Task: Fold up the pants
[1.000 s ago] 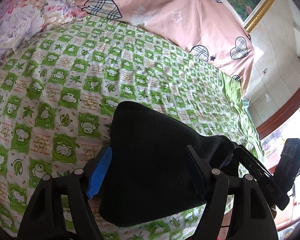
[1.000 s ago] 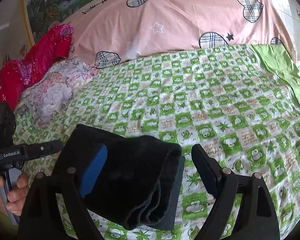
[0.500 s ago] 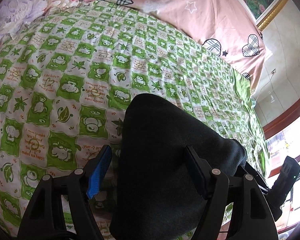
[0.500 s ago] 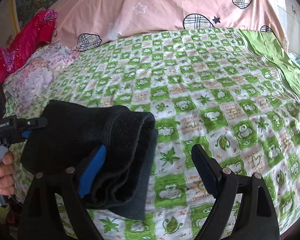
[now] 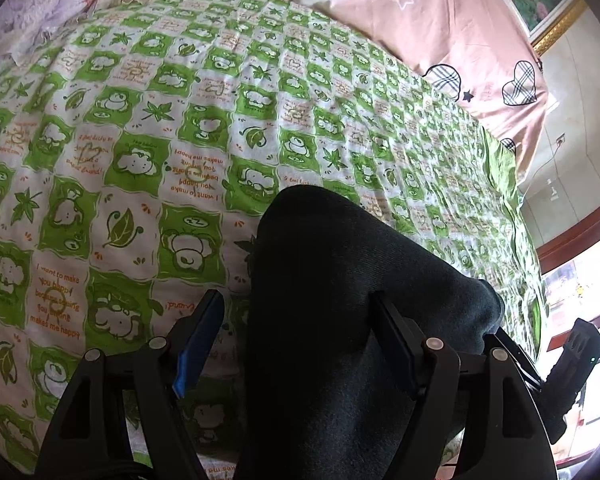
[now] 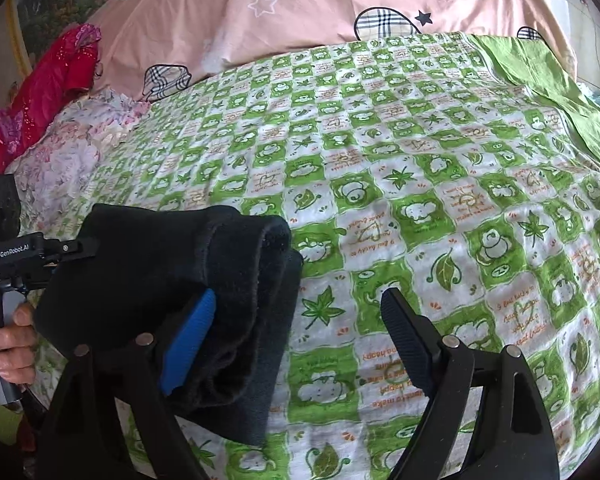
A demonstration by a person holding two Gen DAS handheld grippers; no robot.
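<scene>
The black pants (image 5: 340, 304) are folded into a thick bundle on the green checked bedsheet (image 5: 148, 168) near the bed's front edge. My left gripper (image 5: 296, 336) is open, its fingers standing on either side of the bundle's left end. In the right wrist view the bundle (image 6: 204, 280) shows several stacked layers. My right gripper (image 6: 296, 332) is open; its blue left pad (image 6: 188, 336) rests against the bundle's right end, and its black right finger (image 6: 404, 336) stands over bare sheet. The left gripper's body (image 6: 16, 252) shows beyond the bundle, held by a hand.
A pink quilt with plaid hearts (image 6: 320, 4) lies along the head of the bed. A floral pillow (image 6: 68, 148) and red fabric (image 6: 40, 92) sit at the far left. The bed's right edge (image 5: 516, 200) drops to a wall and window.
Both grippers have moved forward and lower over the bed with the bundle between them. The bundle now sits closer to the sheet. Both jaws stay open.
</scene>
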